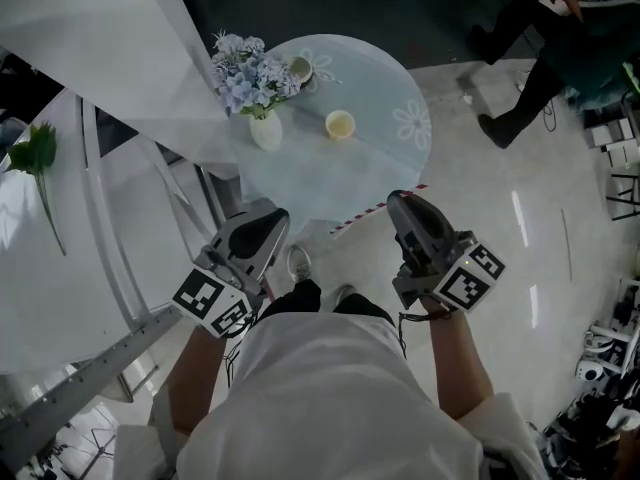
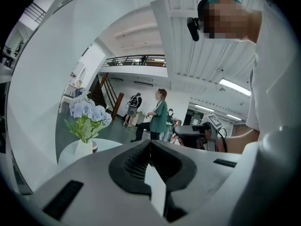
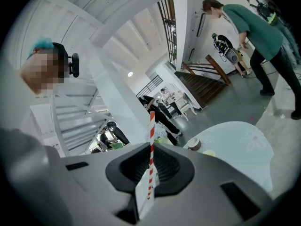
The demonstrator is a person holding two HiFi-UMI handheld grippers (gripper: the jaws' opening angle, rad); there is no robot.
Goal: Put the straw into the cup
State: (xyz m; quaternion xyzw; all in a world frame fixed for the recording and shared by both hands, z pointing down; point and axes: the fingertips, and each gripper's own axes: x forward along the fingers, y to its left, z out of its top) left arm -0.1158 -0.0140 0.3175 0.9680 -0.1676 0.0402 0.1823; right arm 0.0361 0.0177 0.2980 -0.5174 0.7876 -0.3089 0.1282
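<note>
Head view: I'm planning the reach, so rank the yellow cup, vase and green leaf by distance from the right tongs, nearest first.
1. Yellow cup, ahead on the table.
2. Vase, left of it.
3. Green leaf, far left.

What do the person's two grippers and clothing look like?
Both the left gripper and the right gripper are grey, with dark ribbed inner pads, tapering forward. Each carries a white cube with black square markers at its rear. The person wears a white short-sleeved top.
</note>
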